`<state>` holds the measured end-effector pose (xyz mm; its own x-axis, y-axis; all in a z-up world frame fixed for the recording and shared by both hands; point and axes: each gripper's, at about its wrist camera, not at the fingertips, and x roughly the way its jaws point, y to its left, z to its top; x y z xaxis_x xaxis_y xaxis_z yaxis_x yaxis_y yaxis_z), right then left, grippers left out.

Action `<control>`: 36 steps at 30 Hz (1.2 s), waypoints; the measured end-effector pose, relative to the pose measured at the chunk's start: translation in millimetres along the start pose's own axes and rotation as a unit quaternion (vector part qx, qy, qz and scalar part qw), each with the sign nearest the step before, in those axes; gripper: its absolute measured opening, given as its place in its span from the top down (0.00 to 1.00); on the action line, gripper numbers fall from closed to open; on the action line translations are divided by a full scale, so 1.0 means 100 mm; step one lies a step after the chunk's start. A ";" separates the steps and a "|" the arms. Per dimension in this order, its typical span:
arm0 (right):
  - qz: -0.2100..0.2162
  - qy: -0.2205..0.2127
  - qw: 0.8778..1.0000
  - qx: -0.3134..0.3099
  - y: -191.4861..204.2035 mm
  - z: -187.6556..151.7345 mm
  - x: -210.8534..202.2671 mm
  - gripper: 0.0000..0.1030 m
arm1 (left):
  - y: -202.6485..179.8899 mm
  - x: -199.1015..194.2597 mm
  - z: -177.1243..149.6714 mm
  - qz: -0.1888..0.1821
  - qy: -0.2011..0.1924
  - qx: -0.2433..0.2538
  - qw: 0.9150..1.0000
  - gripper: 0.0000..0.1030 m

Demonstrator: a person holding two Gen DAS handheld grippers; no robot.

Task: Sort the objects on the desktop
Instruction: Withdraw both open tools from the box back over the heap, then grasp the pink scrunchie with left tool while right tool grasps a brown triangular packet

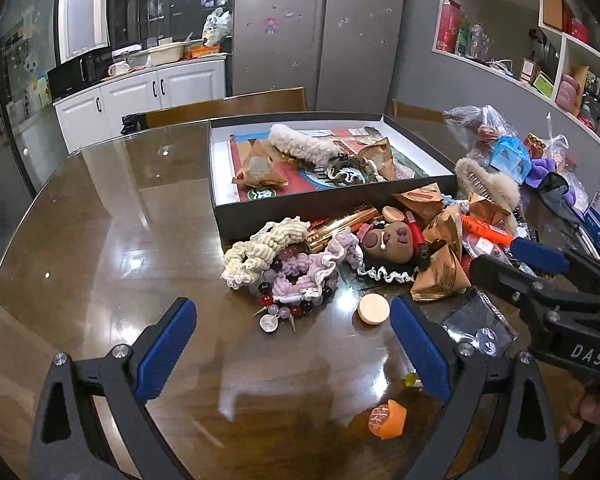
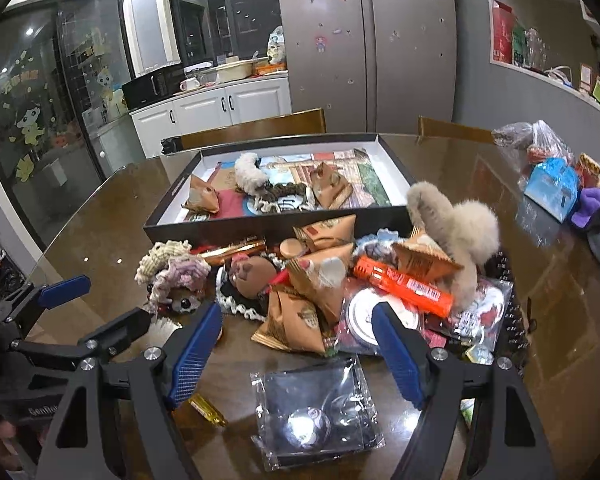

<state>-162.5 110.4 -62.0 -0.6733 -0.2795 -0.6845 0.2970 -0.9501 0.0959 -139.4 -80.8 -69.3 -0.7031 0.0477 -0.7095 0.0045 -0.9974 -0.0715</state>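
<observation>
A heap of small items lies on the glass-topped table [image 1: 100, 240] in front of a shallow black box [image 1: 328, 204]. The heap holds a cream scrunchie [image 1: 256, 252], a purple scrunchie [image 1: 308, 268], a bead bracelet [image 1: 284, 312], a brown plush face [image 1: 392, 240], kraft triangle packets [image 2: 300, 320], an orange tube [image 2: 404, 286] and a furry hair claw [image 2: 460, 224]. My left gripper [image 1: 292, 304] is open just short of the bracelet, and nothing is between its fingers. My right gripper [image 2: 296, 312] is open over a clear plastic packet [image 2: 316, 412].
The box [image 2: 260, 224] holds more packets, a fluffy white piece and a braided cord. A wooden disc [image 1: 374, 309] and an orange candy [image 1: 388, 420] lie near the left gripper. Plastic bags [image 2: 540, 144], a blue carton [image 2: 552, 188] and purple cloth [image 2: 596, 200] crowd the right. Two chairs stand behind.
</observation>
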 end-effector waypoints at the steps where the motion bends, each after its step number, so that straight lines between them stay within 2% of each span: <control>1: 0.001 0.003 1.000 0.001 -0.01 -0.01 0.01 0.23 | -0.01 0.00 0.00 0.000 -0.001 0.003 1.000 0.04; 6: 0.009 0.004 1.000 0.001 -0.03 -0.03 0.07 0.23 | -0.09 0.04 0.03 0.001 -0.007 0.033 0.999 0.04; 13: 0.010 0.013 1.000 0.001 -0.05 -0.06 0.19 0.23 | -0.04 0.20 0.08 -0.010 -0.001 0.032 0.999 0.04; 17: 0.014 0.019 1.000 -0.004 -0.05 -0.06 0.27 0.23 | -0.02 0.32 0.11 -0.003 0.006 0.036 0.999 0.04; 21: 0.014 0.022 1.000 -0.013 -0.02 -0.06 0.36 0.23 | 0.00 0.48 0.11 -0.003 0.020 0.036 0.999 0.05; 25: -0.005 0.017 0.999 -0.035 0.04 -0.06 0.41 0.23 | 0.01 0.64 0.12 -0.009 0.047 0.034 0.998 0.07; 30: -0.022 0.013 0.998 -0.052 0.10 -0.08 0.43 0.22 | 0.00 0.70 0.13 -0.024 0.057 0.035 0.997 0.20; 34: -0.036 0.014 0.997 -0.069 0.15 -0.09 0.45 0.23 | -0.02 0.74 0.14 -0.012 0.061 0.043 0.997 0.52; 35: -0.039 0.014 0.996 -0.073 0.17 -0.10 0.46 0.23 | -0.02 0.74 0.14 -0.015 0.060 0.043 0.997 0.58; 36: -0.041 0.015 0.996 -0.077 0.19 -0.11 0.46 0.23 | -0.02 0.74 0.14 -0.014 0.059 0.043 0.997 0.59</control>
<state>-180.5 80.8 -99.5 -0.6798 -0.1949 -0.7070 0.3428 -0.9367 -0.0715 -201.1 -76.5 -111.9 -0.6133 0.0775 -0.7861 -0.0791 -0.9962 -0.0365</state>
